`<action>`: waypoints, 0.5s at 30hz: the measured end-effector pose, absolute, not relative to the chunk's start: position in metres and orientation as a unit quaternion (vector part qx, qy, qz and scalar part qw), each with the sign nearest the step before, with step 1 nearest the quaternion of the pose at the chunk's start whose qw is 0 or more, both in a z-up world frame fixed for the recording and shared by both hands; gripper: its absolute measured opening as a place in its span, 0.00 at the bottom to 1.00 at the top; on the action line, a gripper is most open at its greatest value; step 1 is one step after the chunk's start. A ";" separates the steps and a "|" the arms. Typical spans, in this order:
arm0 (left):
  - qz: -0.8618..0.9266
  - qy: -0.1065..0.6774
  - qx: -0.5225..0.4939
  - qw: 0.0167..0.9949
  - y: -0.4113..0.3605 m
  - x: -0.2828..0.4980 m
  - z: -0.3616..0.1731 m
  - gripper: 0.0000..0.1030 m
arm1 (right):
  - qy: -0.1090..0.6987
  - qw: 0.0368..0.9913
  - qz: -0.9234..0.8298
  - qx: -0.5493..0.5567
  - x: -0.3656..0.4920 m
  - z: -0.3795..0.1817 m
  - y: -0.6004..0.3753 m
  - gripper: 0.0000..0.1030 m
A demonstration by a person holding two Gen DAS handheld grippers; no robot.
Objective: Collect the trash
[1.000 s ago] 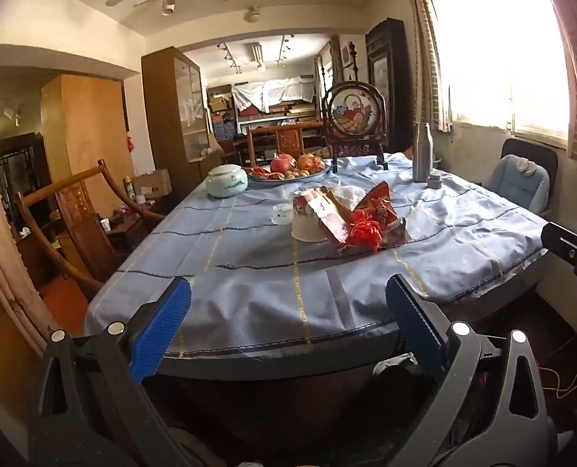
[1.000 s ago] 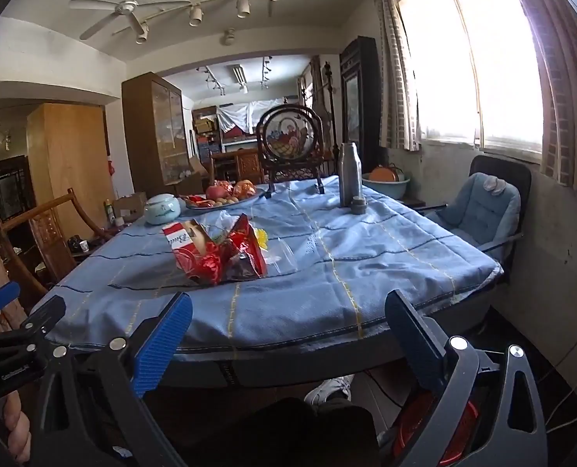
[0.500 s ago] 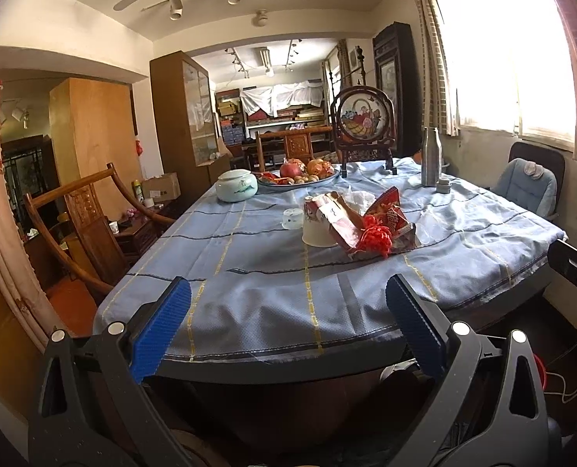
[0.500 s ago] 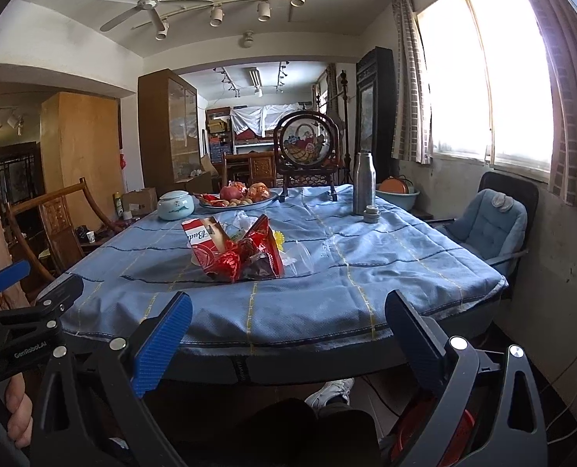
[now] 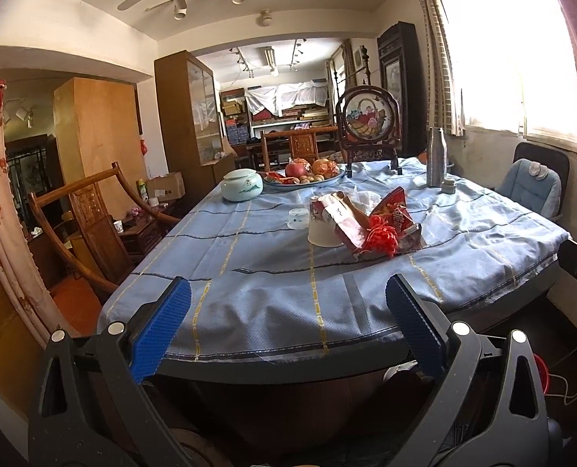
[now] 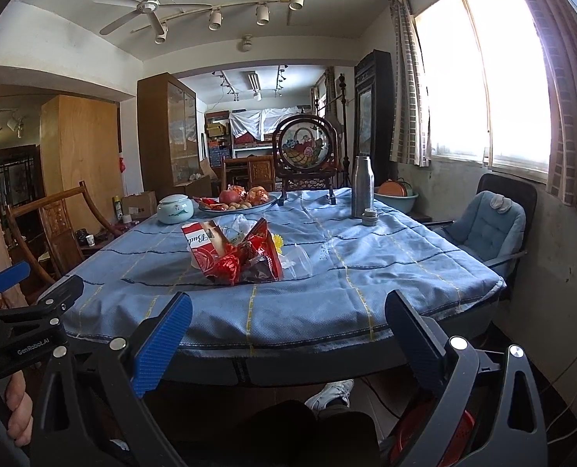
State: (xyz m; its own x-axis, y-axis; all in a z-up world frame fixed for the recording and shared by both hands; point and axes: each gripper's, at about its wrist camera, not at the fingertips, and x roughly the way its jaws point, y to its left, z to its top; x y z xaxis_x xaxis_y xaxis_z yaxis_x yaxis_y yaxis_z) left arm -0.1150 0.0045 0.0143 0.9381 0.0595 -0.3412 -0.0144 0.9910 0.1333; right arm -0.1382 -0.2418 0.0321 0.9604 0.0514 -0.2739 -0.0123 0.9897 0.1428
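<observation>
Right wrist: "Bud…" on red carton (image 6: 202, 242); "GenRobot.AI" on left claw (image 6: 0, 295).

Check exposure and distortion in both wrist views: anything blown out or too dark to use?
Left wrist view: the window is blown out to white, the ceiling and walls bow from fisheye, but the trash pile is sharp and well lit. Right wrist view: the window is clipped too, with a purple flare at its right edge, and the space under the table is near black.
</observation>
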 end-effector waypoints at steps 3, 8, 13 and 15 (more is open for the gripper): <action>0.019 0.175 0.066 0.982 0.005 -0.115 0.014 0.94 | 0.140 0.987 0.017 0.070 -0.138 0.032 -0.242 0.95; 0.020 0.175 0.065 0.982 0.007 -0.115 0.014 0.94 | 0.139 0.988 0.017 0.070 -0.139 0.033 -0.242 0.95; 0.022 0.175 0.065 0.982 0.008 -0.114 0.013 0.94 | 0.140 0.988 0.015 0.070 -0.139 0.033 -0.242 0.95; 0.023 0.176 0.066 0.982 0.009 -0.114 0.012 0.94 | 0.140 0.988 0.016 0.071 -0.139 0.033 -0.242 0.95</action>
